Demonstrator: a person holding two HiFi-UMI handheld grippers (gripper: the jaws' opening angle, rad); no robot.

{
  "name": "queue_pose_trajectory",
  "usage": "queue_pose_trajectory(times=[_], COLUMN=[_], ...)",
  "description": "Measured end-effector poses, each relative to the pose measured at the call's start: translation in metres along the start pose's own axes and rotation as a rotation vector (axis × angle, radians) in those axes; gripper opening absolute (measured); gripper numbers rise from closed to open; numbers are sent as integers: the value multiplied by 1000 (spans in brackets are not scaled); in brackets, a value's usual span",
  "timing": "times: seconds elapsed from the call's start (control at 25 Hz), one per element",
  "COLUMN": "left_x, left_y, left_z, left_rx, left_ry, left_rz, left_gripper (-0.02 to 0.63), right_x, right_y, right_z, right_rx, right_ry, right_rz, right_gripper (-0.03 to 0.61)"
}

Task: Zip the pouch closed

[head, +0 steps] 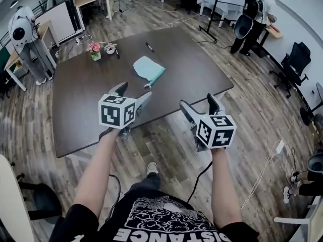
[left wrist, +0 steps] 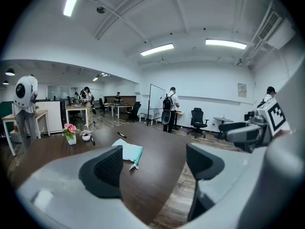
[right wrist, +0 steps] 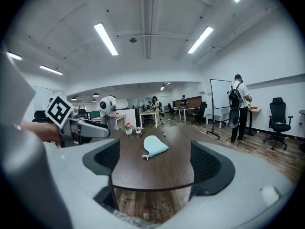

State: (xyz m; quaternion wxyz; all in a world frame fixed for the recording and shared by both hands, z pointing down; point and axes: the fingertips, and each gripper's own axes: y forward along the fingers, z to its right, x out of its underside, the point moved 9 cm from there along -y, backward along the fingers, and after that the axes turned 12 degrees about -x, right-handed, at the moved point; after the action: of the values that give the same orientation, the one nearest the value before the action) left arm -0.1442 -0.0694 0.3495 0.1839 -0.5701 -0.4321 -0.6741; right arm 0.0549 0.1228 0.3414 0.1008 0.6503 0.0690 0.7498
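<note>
- Your left gripper (head: 133, 93) is held in the air at the near edge of the dark brown rectangular table (head: 86, 115). Its jaws stand wide apart with nothing between them.
- Your right gripper (head: 198, 103) is level with the left one and just short of the same table edge, over the wood-plank floor (head: 166, 137). Its jaws are also spread wide and hold nothing.
- The light teal fabric pouch (head: 149, 68) lies flat near the middle of the table. It is beyond both grippers and touched by neither.
- A small pale zip tab (head: 147, 86) sticks out from the end of the pouch nearest you. No view is sharp enough to show whether the zip is open or closed.
- In the right gripper view the pouch sits almost centred between the jaws, well ahead. In the left gripper view it lies nearer the left jaw.
- A small pot of pink flowers (head: 94, 50) stands towards the far left of the table, with a black pen (head: 150, 47) lying to its right. Both are well apart from the pouch.
</note>
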Motion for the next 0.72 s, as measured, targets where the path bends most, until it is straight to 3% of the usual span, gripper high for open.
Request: queue_pose_trajectory(times=[0.72], left_x=[-35], left_y=[114], left_z=[-84], left_rx=[12], left_ry=[-55], left_rz=[-43], left_gripper=[420], right_x=[-42], right_y=[147], right_z=[52], right_rx=[-20], right_ry=[32], right_rz=[-46], right_gripper=[453])
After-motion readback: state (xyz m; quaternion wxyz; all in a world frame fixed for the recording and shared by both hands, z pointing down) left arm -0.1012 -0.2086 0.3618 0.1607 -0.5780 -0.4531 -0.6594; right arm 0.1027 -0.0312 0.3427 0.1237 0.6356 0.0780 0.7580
